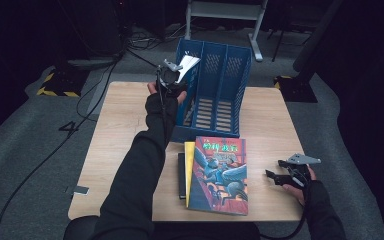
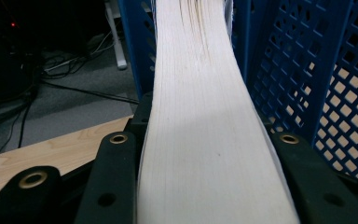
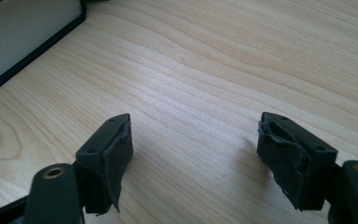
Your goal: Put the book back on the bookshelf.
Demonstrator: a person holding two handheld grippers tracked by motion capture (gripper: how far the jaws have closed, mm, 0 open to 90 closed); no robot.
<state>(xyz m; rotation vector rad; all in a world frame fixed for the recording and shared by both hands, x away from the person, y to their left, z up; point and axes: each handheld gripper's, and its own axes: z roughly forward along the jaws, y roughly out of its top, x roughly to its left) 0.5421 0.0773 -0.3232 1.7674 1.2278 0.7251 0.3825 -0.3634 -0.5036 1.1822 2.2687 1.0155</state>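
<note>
Nearest the person, the right gripper [image 1: 278, 176] rests on the wooden table [image 3: 223, 65], its fingers [image 3: 114, 154] spread apart with nothing between them; a stack of books [image 1: 219, 172] lies just to their left. Farther off, the left gripper [image 1: 172, 82] holds a book [image 2: 200, 130] by its page edge, the pale block of pages filling the gap between the black fingers [image 2: 114, 172], which press both covers. The book stands at the near left slot of the blue file rack [image 1: 219, 95], probably partly in. It looks thick and fairly heavy; the pages bow slightly, so a grip close to the spine, squeezing both covers, should keep it from fanning or slipping.
</note>
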